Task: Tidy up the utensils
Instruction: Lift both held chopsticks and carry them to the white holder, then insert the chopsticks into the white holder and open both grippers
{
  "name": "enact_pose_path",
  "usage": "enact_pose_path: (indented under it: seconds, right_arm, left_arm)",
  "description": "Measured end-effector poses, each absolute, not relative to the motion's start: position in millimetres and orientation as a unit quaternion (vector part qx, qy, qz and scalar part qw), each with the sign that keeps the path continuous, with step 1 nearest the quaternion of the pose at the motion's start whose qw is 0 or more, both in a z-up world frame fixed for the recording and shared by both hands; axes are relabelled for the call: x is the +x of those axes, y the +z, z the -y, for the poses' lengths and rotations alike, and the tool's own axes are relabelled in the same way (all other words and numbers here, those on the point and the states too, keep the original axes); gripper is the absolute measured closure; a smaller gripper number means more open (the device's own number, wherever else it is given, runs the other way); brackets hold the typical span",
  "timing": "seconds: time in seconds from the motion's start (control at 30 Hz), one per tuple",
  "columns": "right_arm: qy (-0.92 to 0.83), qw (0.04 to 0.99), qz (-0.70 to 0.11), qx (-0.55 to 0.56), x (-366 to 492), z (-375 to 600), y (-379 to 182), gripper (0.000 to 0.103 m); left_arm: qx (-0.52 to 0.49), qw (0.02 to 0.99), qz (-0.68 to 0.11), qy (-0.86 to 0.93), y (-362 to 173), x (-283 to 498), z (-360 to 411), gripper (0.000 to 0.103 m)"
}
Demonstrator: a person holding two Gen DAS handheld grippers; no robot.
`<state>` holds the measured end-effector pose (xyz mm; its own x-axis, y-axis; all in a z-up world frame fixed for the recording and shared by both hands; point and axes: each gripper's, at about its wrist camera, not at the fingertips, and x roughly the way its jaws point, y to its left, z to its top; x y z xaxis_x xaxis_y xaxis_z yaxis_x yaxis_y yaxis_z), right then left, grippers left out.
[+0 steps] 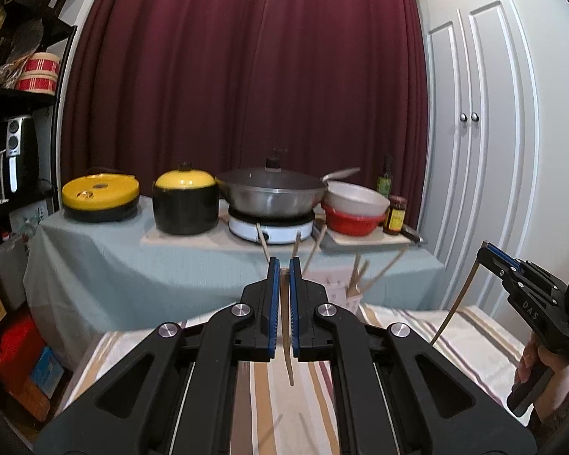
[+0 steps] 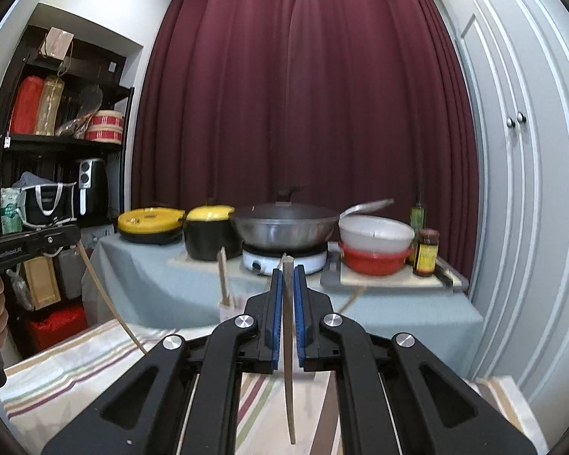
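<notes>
A maroon curtain [image 1: 246, 76] fills the background, with white cupboard doors [image 1: 481, 132] at three o'clock. Below it stands a tabletop [image 1: 106, 258] under a pale green cloth, carrying — from nine o'clock to three — a yellow-lidded cooker [image 1: 100, 197], a black pot with yellow lid [image 1: 186, 201], a lidded wok [image 1: 273, 193] on a white hob [image 1: 269, 227], and a white bowl stacked in a red bowl [image 1: 354, 220]. Nearer the cameras lies a striped cloth [image 2: 76, 371]. At its far edge a pale holder [image 1: 341, 292] stands with several wooden chopsticks [image 1: 389, 265] leaning out of it. The left gripper [image 1: 283, 265] is closed on a single chopstick [image 1: 287, 349], which hangs down between the blue pads toward six o'clock. The right gripper [image 2: 289, 271] likewise clamps its own wooden stick [image 2: 289, 379], held near vertical, tip above the striped cloth. In the left wrist view the right gripper appears at four o'clock, a hand [image 1: 546, 364] on its handle.
</notes>
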<state>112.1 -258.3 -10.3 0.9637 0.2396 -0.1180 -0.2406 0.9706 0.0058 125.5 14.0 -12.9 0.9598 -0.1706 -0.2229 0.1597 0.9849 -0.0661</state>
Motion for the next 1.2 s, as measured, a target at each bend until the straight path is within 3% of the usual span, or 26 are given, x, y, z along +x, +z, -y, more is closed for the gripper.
enact_pose_path:
  seconds: [0.63,1.2]
  right_arm:
    - [0.138,0.990,0.014,0.010,237,257,43,0.096]
    - [0.138,0.989,-0.046,0.009,311,239,-18,0.096]
  left_arm:
    - [-0.017,0.993,-0.057,-0.103,62,248,17,0.098]
    - [-0.002,0.991,-0.096,-0.092,15,321,32,0.098]
